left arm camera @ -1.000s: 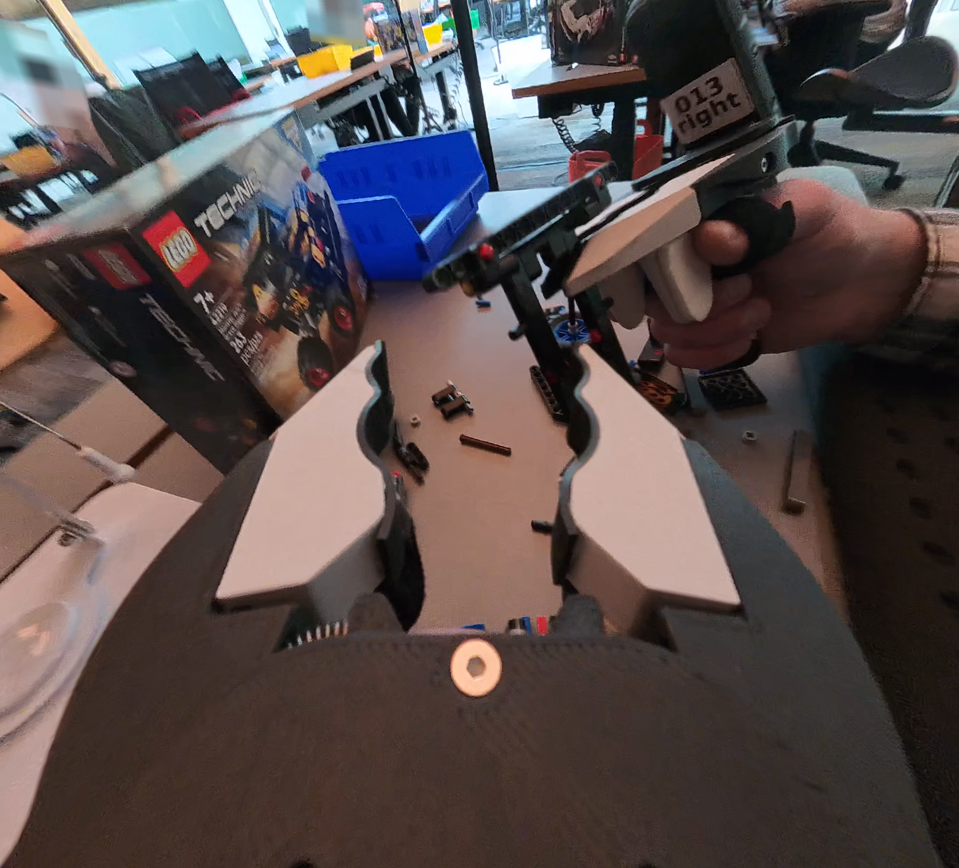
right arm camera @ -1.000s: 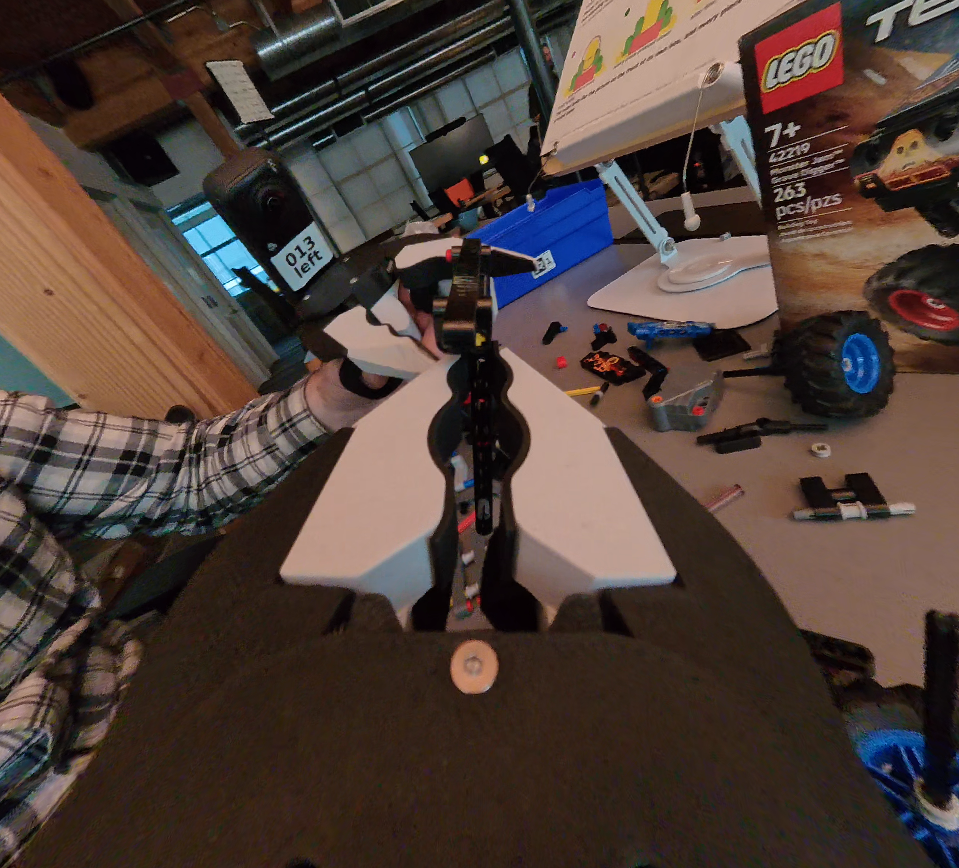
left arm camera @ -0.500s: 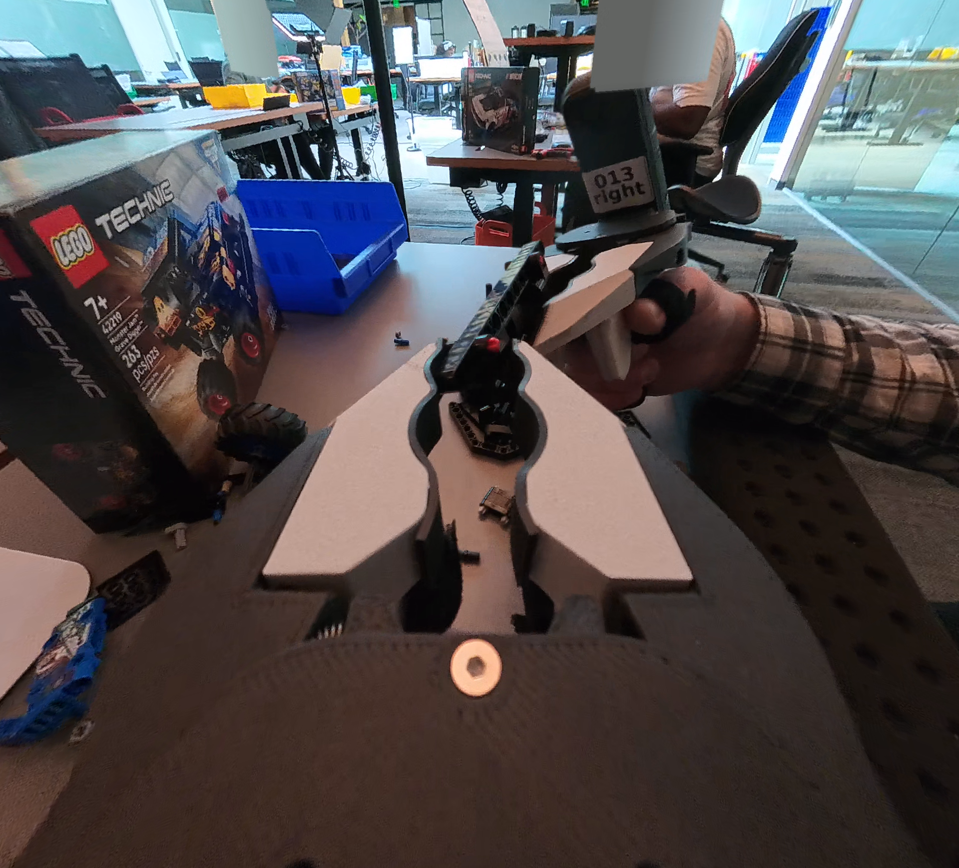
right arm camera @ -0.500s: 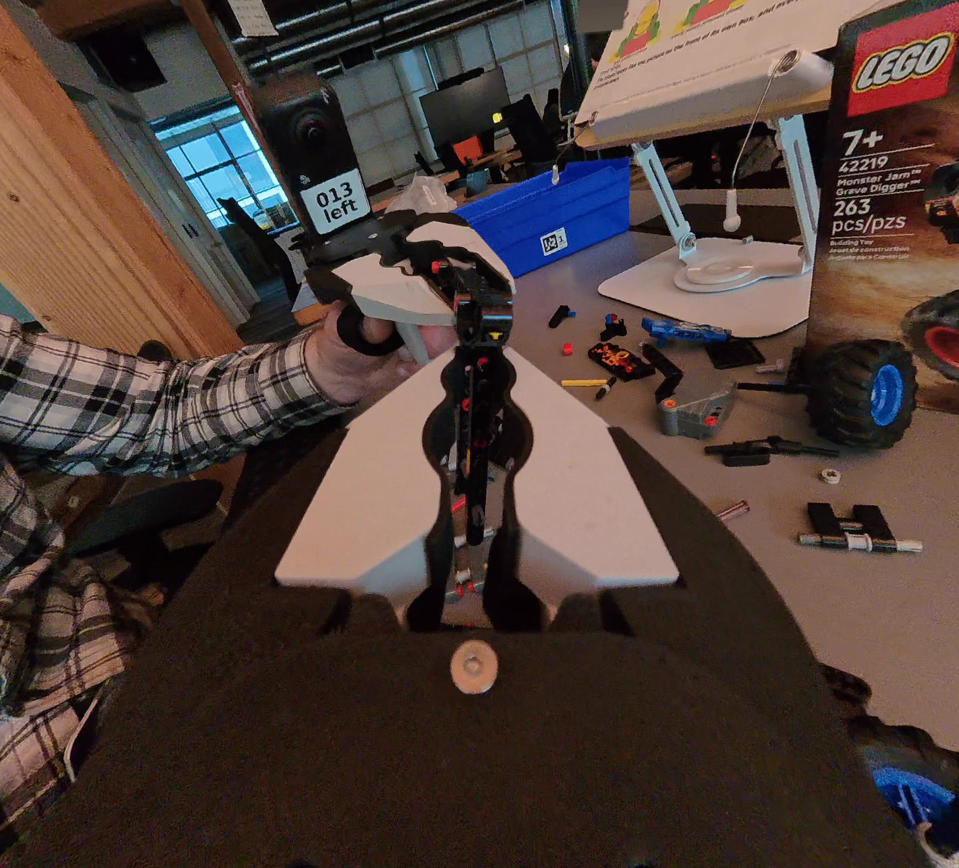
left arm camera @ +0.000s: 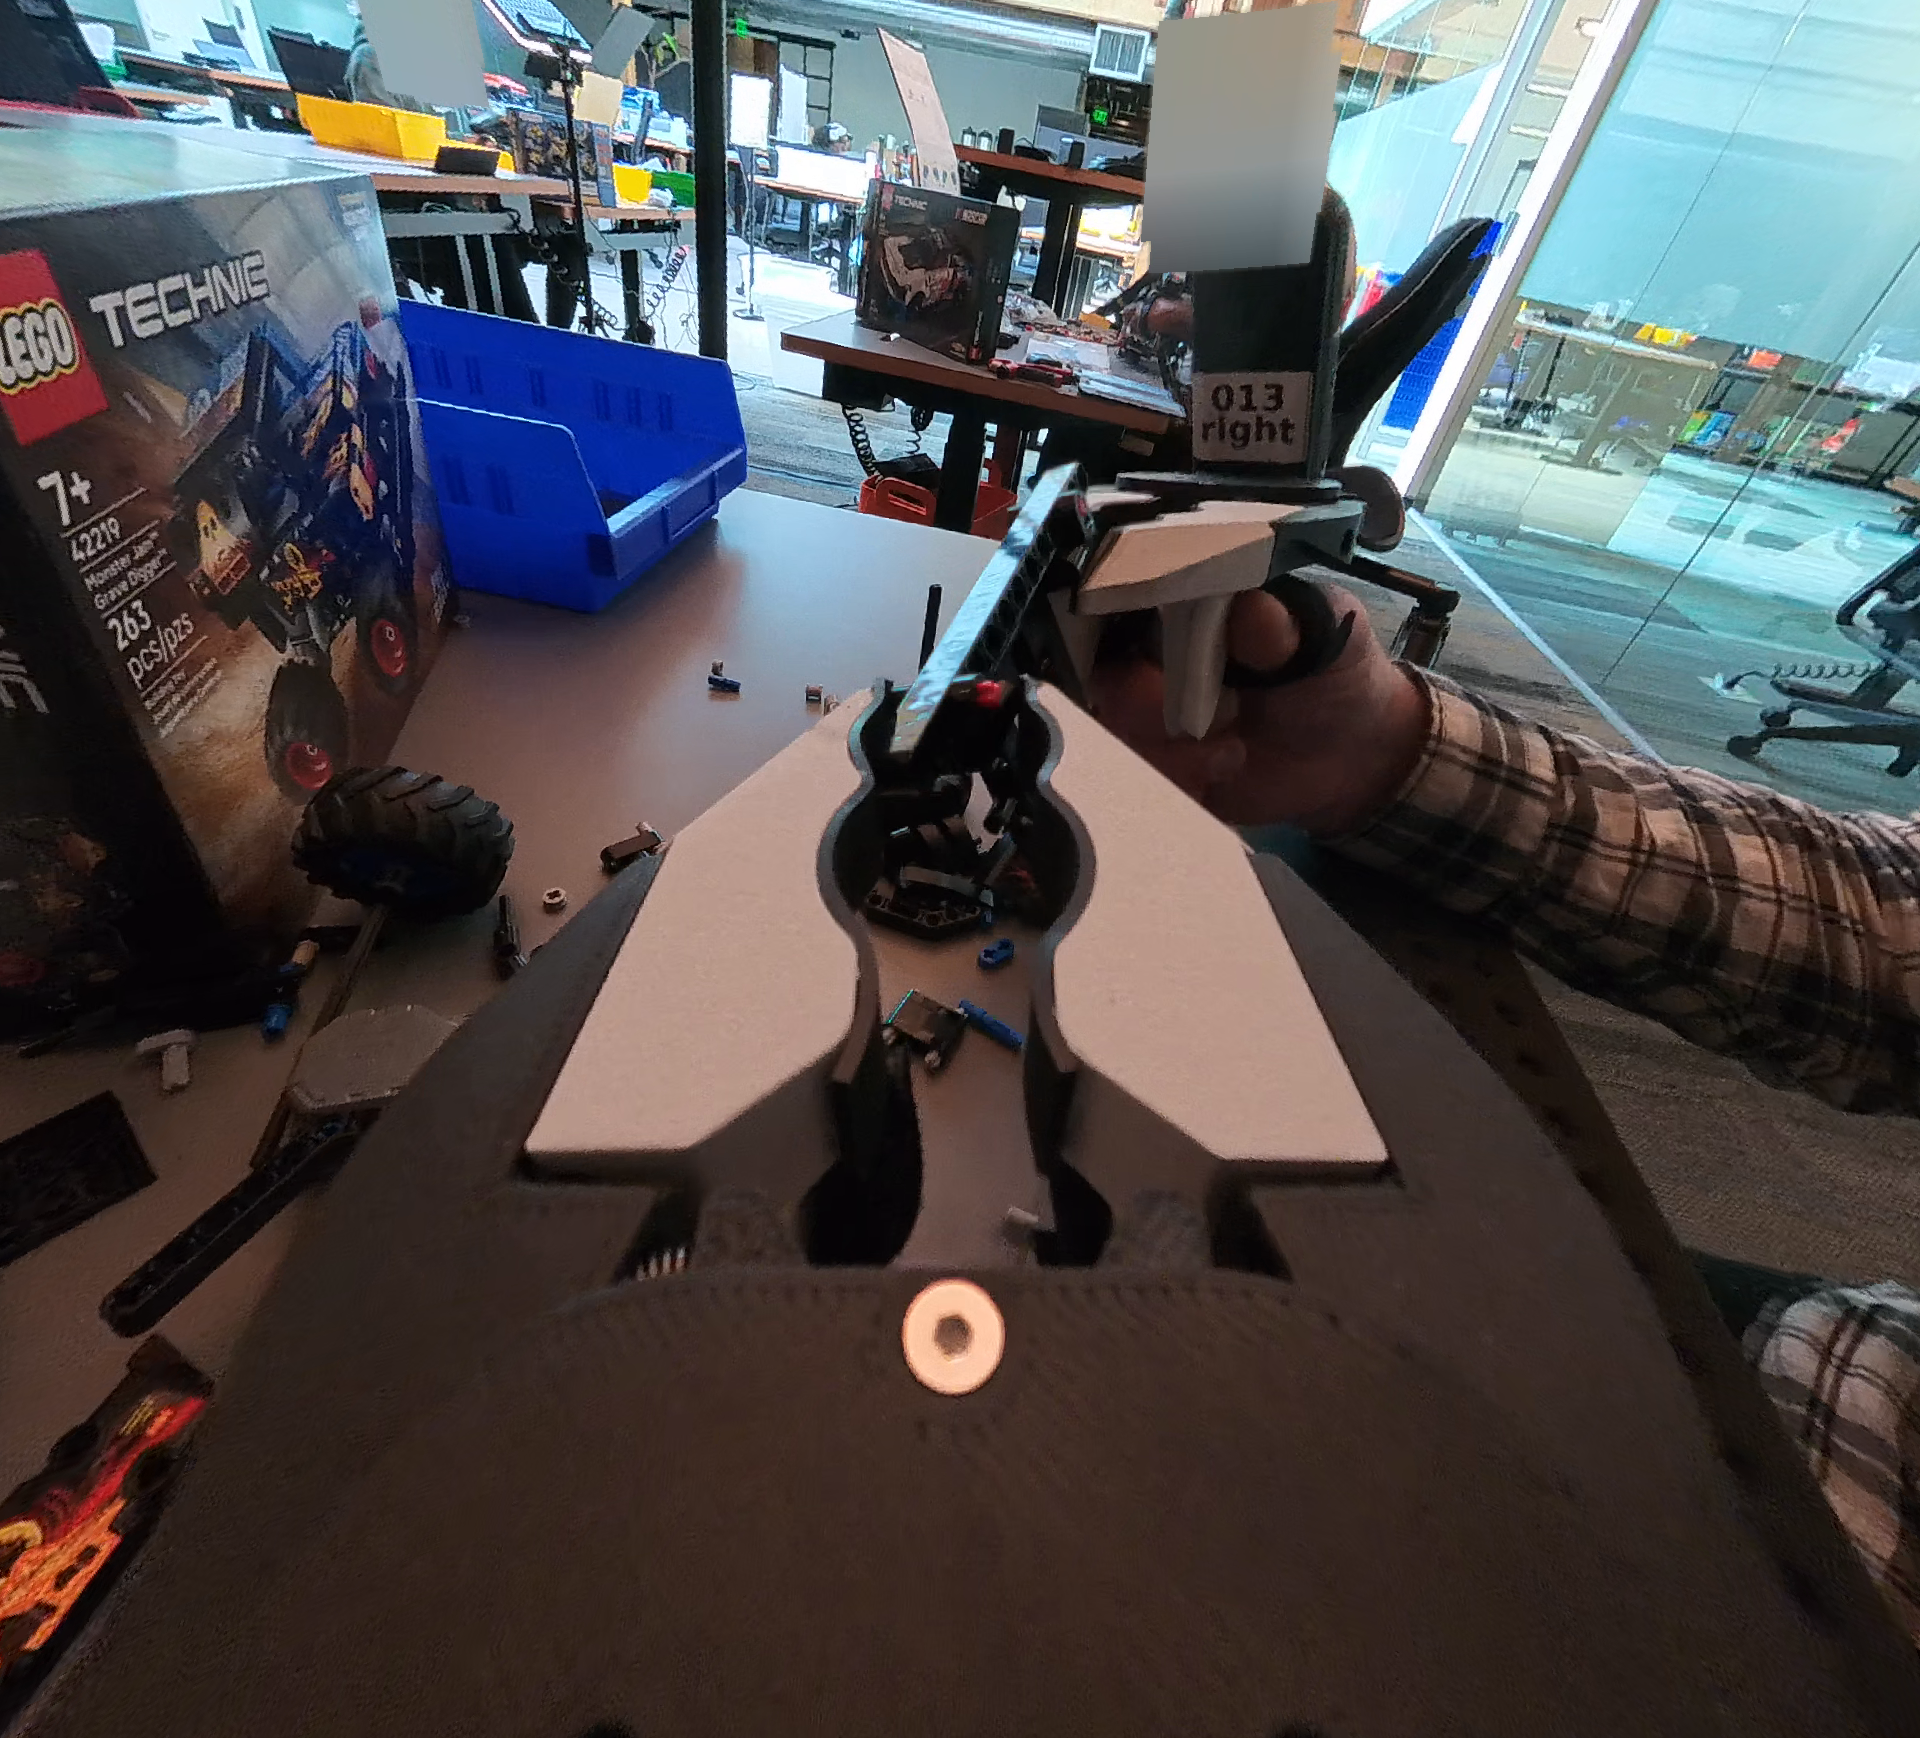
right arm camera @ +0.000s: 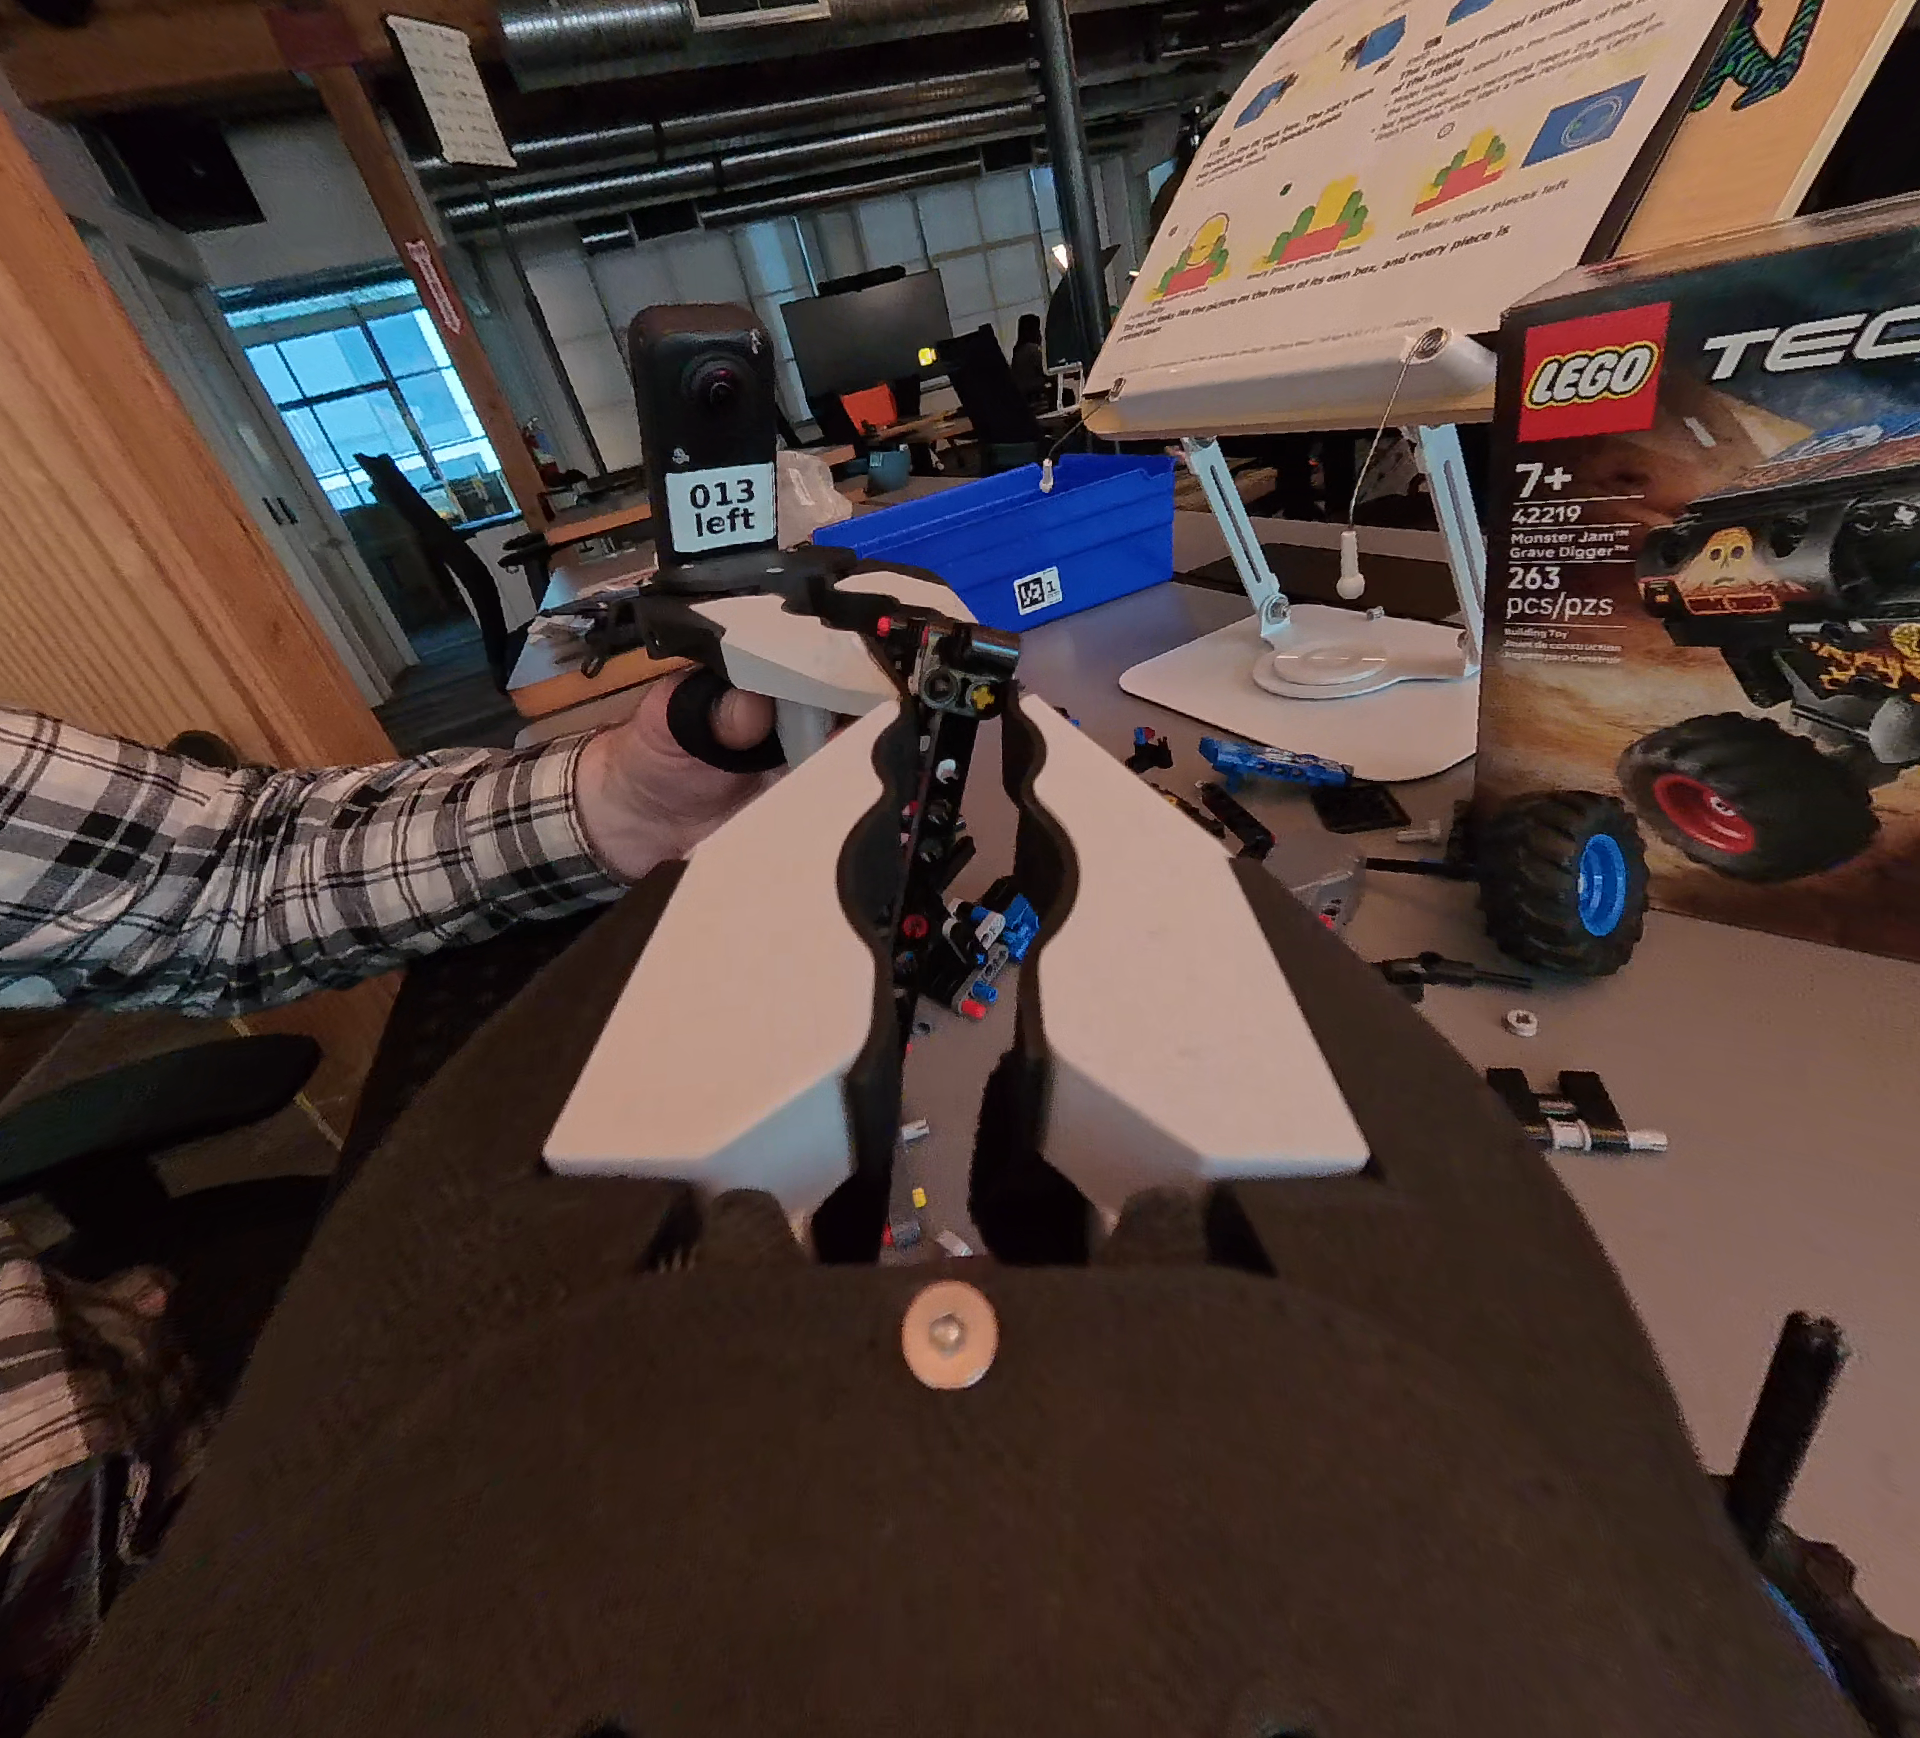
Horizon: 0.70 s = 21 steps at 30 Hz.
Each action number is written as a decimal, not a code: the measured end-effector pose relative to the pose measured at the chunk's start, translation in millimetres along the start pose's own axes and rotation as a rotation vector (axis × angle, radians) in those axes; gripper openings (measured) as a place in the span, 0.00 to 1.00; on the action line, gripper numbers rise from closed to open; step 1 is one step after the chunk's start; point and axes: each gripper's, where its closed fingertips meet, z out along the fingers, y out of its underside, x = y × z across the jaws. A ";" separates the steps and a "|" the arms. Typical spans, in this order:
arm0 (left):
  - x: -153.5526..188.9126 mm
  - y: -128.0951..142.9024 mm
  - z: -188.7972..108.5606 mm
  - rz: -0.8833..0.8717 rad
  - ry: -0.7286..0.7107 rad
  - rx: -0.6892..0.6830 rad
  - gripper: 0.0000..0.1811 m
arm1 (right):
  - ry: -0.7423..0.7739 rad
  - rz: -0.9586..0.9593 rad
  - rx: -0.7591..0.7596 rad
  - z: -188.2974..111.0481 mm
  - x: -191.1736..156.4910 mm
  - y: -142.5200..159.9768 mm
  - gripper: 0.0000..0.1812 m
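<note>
A black Technic frame assembly (left arm camera: 987, 608) with a long beam and red pins is held in the air between both grippers. My left gripper (left arm camera: 954, 714) is shut on its near end. My right gripper (left arm camera: 1081, 535) shows beyond it, gripping the beam's far end, with a hand on its handle. In the right wrist view my right gripper (right arm camera: 961, 717) is shut on the same assembly (right arm camera: 940, 784), which runs lengthwise between the fingers. The left gripper (right arm camera: 914, 623) shows beyond, clamped on the assembly's other end. The assembly hangs above the grey table (left arm camera: 623, 732).
A toy set box (left arm camera: 187, 493) stands at the left, with a blue bin (left arm camera: 561, 452) behind it. A loose black tyre (left arm camera: 405, 841) and several small pieces lie on the table. A white stand (right arm camera: 1309, 670) holds an instruction sheet. A blue-hubbed wheel (right arm camera: 1558, 878) leans by the box (right arm camera: 1714, 597). Only a small space, under 4 cm, lies between the two pairs of fingers.
My left gripper was open and low one second ago. It rose to the assembly and closed on its end. My right gripper kept its hold and tilted a little.
</note>
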 end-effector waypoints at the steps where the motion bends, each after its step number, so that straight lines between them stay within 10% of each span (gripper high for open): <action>1: 0.2 1.6 -0.2 0.029 -0.005 -0.018 0.11 | 0.000 -0.016 -0.005 -0.3 -1.0 0.0 0.07; 21: 12.3 15.9 -0.2 0.392 -0.055 -0.166 0.08 | -0.028 -0.047 -0.019 0.7 -7.7 2.4 0.15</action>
